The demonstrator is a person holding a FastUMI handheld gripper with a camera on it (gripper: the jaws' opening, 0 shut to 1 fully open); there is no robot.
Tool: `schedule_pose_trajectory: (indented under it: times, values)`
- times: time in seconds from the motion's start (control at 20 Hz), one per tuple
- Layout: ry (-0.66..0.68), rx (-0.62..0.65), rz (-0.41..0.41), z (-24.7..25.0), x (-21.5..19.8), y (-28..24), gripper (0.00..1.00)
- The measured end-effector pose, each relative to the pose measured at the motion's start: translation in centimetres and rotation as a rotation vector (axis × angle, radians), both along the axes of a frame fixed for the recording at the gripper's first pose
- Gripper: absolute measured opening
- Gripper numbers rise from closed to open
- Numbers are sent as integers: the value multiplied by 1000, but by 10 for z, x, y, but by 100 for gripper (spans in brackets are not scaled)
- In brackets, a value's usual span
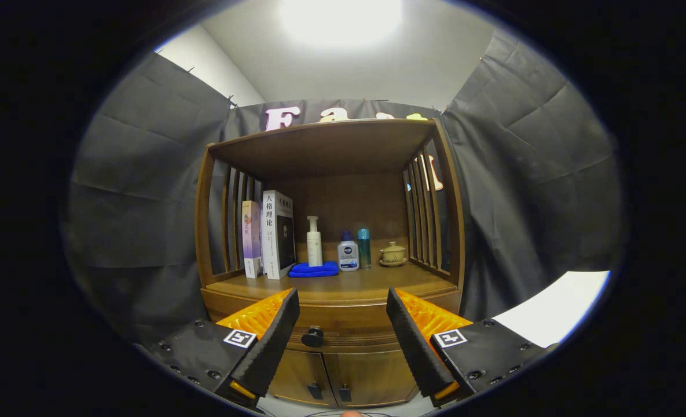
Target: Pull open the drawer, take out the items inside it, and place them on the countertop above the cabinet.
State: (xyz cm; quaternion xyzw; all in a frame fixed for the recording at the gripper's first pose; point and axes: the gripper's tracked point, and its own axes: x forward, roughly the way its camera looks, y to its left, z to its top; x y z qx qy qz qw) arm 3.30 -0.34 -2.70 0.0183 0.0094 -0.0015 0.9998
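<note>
Facing a wooden cabinet (331, 324) with its drawer (343, 327) closed, so whatever lies inside is hidden. Tongs (343, 313) stand open, fingers spread wide, gripping nothing; the drawer's dark knob (312, 336) sits between them, nearer the left finger (270, 341), just ahead and untouched. On the countertop (371, 281) beyond, left to right: two upright books (268, 236), a blue cloth (314, 269) under a white pump bottle (314, 242), a squat white bottle (348, 252), a teal bottle (364, 247), a small lidded cup (393, 253). Lower doors (343, 376) are partly cut off below.
</note>
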Motion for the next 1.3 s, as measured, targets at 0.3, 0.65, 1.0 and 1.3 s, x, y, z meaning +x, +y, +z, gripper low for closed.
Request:
schedule_pose_trajectory:
  times: [0.3, 0.65, 1.0, 1.3]
  values:
    - [10, -22, 26, -31, 34, 19, 96]
    - [84, 4, 72, -74, 72, 45, 96]
    - [173, -25, 55, -127, 97, 44, 96]
    - [234, -34, 75, -158, 110, 51, 86]
